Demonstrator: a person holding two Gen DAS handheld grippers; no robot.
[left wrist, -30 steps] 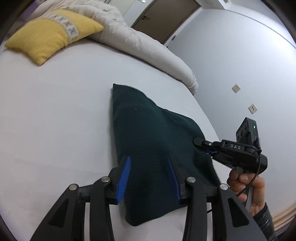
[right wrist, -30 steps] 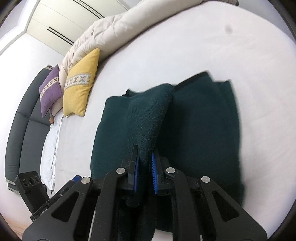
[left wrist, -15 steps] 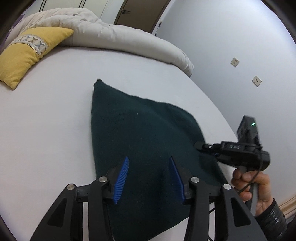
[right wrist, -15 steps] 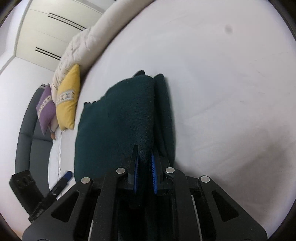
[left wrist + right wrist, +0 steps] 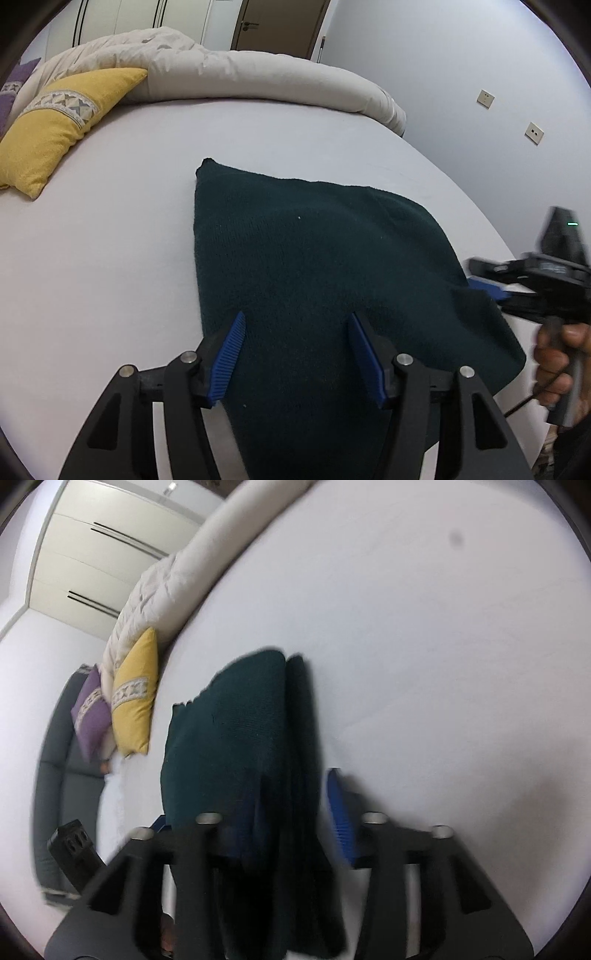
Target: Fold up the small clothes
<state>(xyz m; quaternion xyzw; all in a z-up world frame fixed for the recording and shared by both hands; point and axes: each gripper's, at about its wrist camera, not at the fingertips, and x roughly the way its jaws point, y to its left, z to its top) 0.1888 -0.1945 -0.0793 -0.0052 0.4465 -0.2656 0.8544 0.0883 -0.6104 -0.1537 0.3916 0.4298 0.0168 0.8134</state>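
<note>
Your left gripper [image 5: 295, 354] hovers with its jaws wide apart over the near end of the knit [image 5: 317, 266], gripping nothing. That spread looks deliberate: the pads straddle the cloth's middle, ready either to press the fold flat or to take the near edge for another fold.

The knit lies on the sheet [image 5: 110, 258] straight ahead of that tool, doubled over. Its far corner points away from you and its right edge runs toward your right gripper [image 5: 295, 830].

On that side the jaws stand apart. The right blue pad [image 5: 338, 812] sits clear of the cloth, while the left one is hidden behind the folded layer. The cloth lies between the fingers rather than being pinched, which fits a top layer laid over and let go. The view is blurred, so you cannot tell whether any cloth touches the hidden pad.

The yellow pillow [image 5: 55, 122] and duvet [image 5: 258, 77] sit far ahead and left of your left tool, well apart from the work.

By my reading the fold is made, and smoothing or a second fold remains.
</note>
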